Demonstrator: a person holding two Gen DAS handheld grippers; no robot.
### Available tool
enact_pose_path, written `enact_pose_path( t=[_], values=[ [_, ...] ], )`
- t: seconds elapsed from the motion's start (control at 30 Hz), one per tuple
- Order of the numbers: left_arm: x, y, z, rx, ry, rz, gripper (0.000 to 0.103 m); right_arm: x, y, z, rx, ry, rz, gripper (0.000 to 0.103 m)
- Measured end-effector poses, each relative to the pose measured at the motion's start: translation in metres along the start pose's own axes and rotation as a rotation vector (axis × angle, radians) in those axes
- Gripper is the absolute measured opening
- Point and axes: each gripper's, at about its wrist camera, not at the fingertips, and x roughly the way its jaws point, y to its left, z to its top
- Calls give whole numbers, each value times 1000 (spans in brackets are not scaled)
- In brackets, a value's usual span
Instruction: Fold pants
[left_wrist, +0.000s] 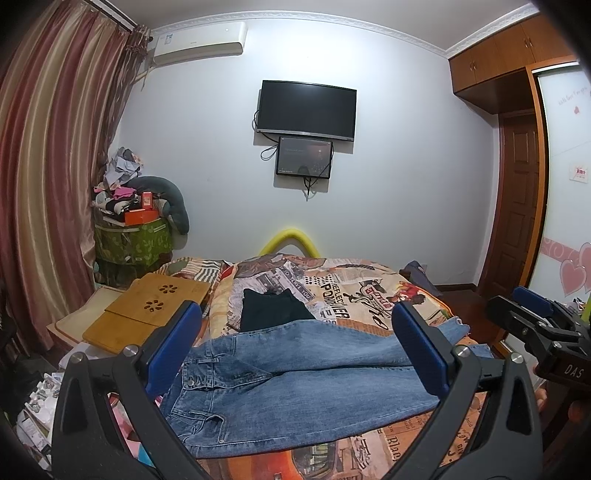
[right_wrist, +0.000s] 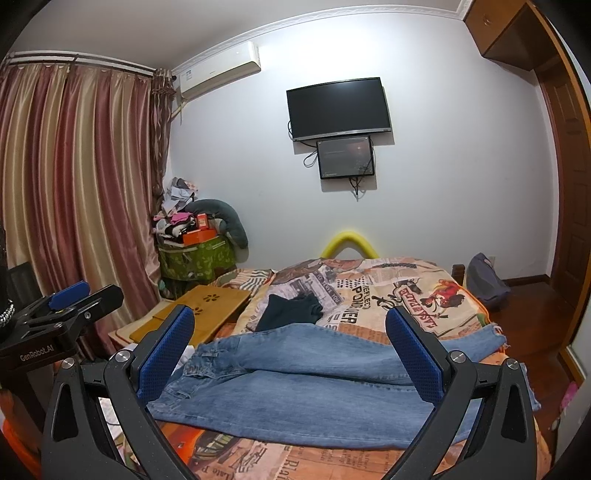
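Far left of frame: striped curtain (left_wrist: 48, 166), green storage box (left_wrist: 135, 240) piled with clutter, wooden lap tray (left_wrist: 147, 314) beside the bed. Lower left: left gripper (left_wrist: 295, 354) spread wide, blue pads apart, holding nothing, hovering over the jeans. Centre: blue jeans (left_wrist: 295, 384) lying flat across the near edge of the bed (left_wrist: 369, 291), waistband at left, legs running right, unfolded; dark folded garment (left_wrist: 269, 310) just behind, touching the upper leg. Upper centre: wall TV (left_wrist: 306, 110). Right wrist view: right gripper (right_wrist: 291, 354) also wide open, empty, above the jeans (right_wrist: 295, 402). Far right: wooden wardrobe (left_wrist: 517, 48).
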Motion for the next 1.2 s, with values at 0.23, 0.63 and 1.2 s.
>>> enact_pose_path(
  t=[0.23, 0.63, 1.2],
  values=[
    [1, 0, -1, 1, 0, -2, 103, -3, -3, 1, 8, -3, -5, 103],
    [0, -1, 1, -1, -1, -5, 103, -3, -3, 0, 8, -3, -7, 103],
    [1, -2, 0, 0, -2, -6, 103, -3, -5, -1, 9, -2, -7, 103]
  ],
)
